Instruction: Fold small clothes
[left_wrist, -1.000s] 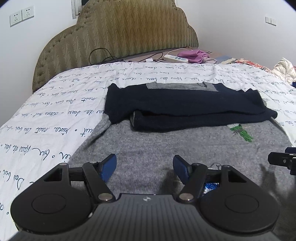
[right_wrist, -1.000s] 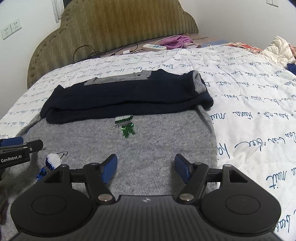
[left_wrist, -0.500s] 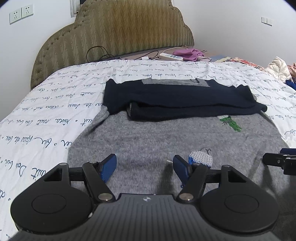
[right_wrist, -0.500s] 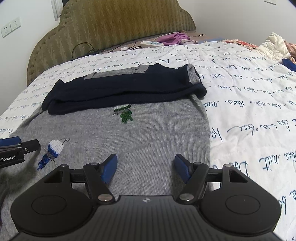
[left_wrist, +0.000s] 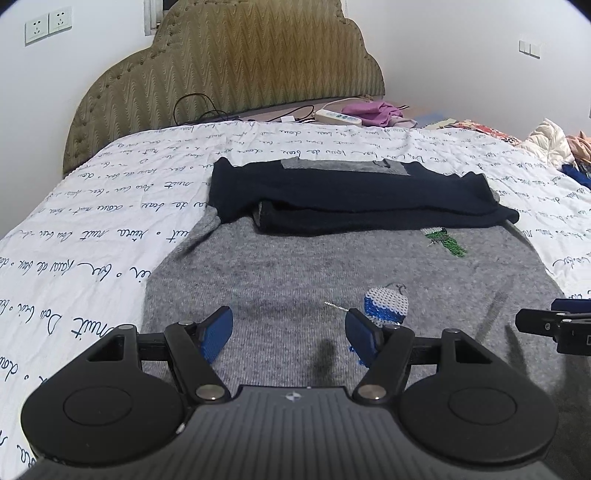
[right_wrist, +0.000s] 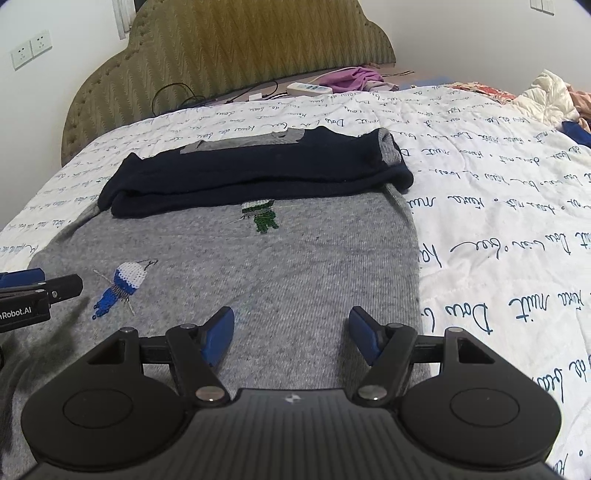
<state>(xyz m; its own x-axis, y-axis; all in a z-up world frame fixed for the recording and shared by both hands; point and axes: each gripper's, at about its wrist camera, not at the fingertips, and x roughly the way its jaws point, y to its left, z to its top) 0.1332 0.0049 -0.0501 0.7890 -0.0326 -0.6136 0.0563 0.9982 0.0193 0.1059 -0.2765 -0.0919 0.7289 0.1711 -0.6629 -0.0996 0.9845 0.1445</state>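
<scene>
Spread flat on the bed quilt (left_wrist: 92, 229): grey sweater (left_wrist: 295, 273), navy sleeves (left_wrist: 354, 199) folded across its upper part. Above the lower hem, both spread wide and holding nothing: left claw (left_wrist: 290, 332), right claw (right_wrist: 291, 332). Near the left claw, a blue-white bird patch (right_wrist: 125, 280).

a home bedroom: a bed (left_wrist: 92, 236) with script-printed quilt, padded headboard (left_wrist: 229, 62) ahead, wall sockets (left_wrist: 48, 26) beside it.

Grey knit sweater (left_wrist: 295, 273) spread flat, mid-frame, on bed. Navy sleeves (left_wrist: 354, 199) folded across upper part, above middle of frame. Blue-white beaded bird (right_wrist: 123, 282) lower left, green beaded bird (right_wrist: 263, 216) centre.
</scene>
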